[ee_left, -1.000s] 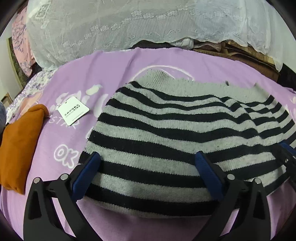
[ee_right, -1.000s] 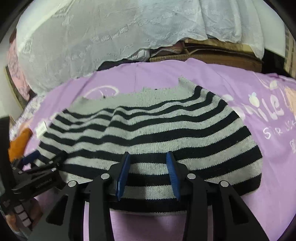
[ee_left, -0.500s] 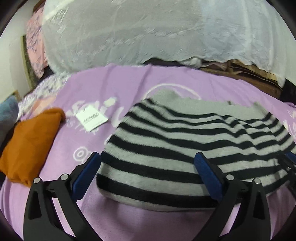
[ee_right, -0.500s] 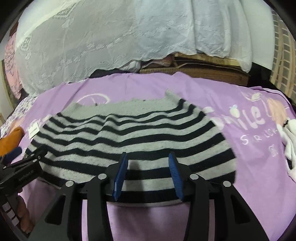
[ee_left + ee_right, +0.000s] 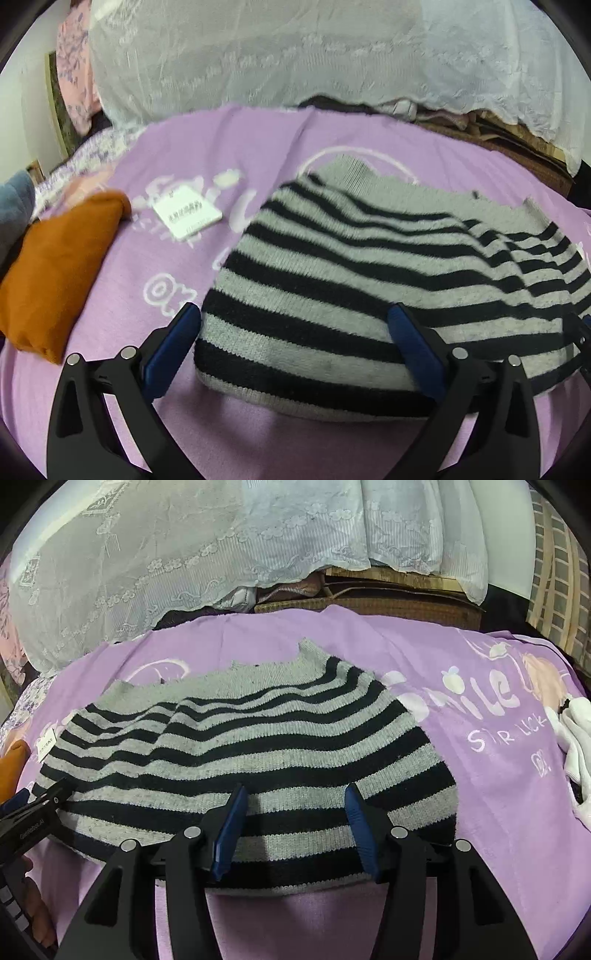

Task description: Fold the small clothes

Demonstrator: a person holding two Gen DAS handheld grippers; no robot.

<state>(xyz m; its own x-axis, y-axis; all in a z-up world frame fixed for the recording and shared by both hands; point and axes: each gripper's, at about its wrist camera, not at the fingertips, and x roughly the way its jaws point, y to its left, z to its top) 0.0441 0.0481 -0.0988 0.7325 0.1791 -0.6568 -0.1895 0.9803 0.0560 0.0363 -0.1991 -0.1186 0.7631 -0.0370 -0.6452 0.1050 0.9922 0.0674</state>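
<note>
**Striped sweater lying folded on the purple blanket, both grippers hovering at its near edge**

A purple blanket (image 5: 424, 653) printed with white lettering and cartoon figures is covering the whole work surface. Behind it a white lace cloth (image 5: 221, 546) is draping over a large heap, with brown wicker pieces showing under its hem.

The grey-and-black striped sweater (image 5: 258, 738) is lying flat in the middle of the blanket, folded, its plain grey neckline facing away and its near folded edge running just in front of both grippers. In the left wrist view the same sweater (image 5: 369, 277) is filling the right half of the frame.

The left gripper (image 5: 295, 343) is hanging over the sweater's near left corner with its fingers spread wide and released; the blue pads are standing apart from the knit and gripping nothing. The right gripper (image 5: 293, 829) is sitting over the near edge towards the middle, its jaws opening, with striped fabric showing between the pads but not pinched.

To the left, a folded orange garment (image 5: 59, 273) is resting on the blanket, well apart from the sweater. A white cloth (image 5: 576, 753) is lying at the right edge. Between the orange garment and the sweater a small white paper tag (image 5: 186, 216) is lying flat.
</note>
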